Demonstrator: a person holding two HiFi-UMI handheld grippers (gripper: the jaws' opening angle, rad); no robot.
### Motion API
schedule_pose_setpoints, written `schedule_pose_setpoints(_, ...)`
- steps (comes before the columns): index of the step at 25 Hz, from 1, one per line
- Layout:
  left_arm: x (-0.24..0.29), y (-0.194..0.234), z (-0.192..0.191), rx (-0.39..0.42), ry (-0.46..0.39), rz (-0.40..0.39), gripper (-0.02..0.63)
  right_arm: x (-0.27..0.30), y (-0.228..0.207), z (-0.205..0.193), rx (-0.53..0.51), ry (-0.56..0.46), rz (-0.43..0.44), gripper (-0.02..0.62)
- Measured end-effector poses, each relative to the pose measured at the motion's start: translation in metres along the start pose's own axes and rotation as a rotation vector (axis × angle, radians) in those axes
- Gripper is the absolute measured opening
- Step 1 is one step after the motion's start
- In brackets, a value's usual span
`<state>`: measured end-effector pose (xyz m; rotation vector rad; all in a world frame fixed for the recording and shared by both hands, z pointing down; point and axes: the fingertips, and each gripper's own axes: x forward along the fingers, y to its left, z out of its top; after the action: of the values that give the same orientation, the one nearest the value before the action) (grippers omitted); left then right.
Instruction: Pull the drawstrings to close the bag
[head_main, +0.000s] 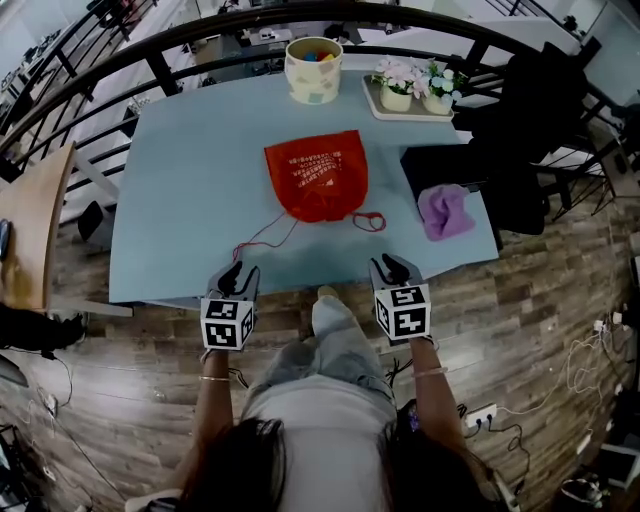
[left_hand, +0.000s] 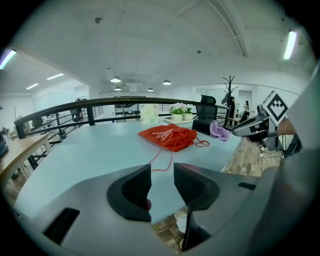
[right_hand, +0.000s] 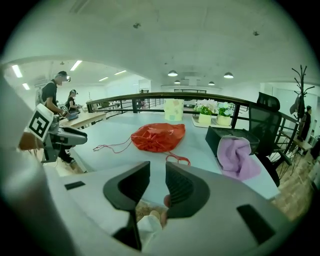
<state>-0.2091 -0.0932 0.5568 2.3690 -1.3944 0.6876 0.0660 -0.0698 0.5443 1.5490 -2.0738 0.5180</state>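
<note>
Just 1 bag (head_main: 316, 172) w/ 2 drawstrings (head_main: 262, 238)

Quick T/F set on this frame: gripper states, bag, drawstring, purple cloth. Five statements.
1. A drawstring trails from the red bag toward the left gripper. True.
2. The left gripper is shut on that drawstring. False: its jaws stand apart with nothing between them.
3. The right gripper is open and empty. True.
4. The red bag lies on the table, beyond both grippers. True.
5. The purple cloth lies on the red bag. False: it rests on the black box, right of the bag.
</note>
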Motion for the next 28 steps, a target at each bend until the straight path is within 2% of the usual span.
schedule_pose_setpoints(9, -0.016, -0.002, 0.011, 0.008, -0.054, 0.004, 0.135, -0.01, 0.012, 0.026, -0.012, -0.079, -0.031, 0.084)
schedule_pose_setpoints(15, -0.026, -0.006, 0.039, 0.036, -0.139, 0.054, 0.07, -0.014, 0.014, 0.04, -0.008, -0.121, -0.03, 0.074)
schedule_pose_setpoints(28, -0.063, -0.071, 0.072, 0.046, -0.243, 0.09, 0.026, -0.064, -0.003, 0.045, -0.026, -0.234, -0.013, 0.05)
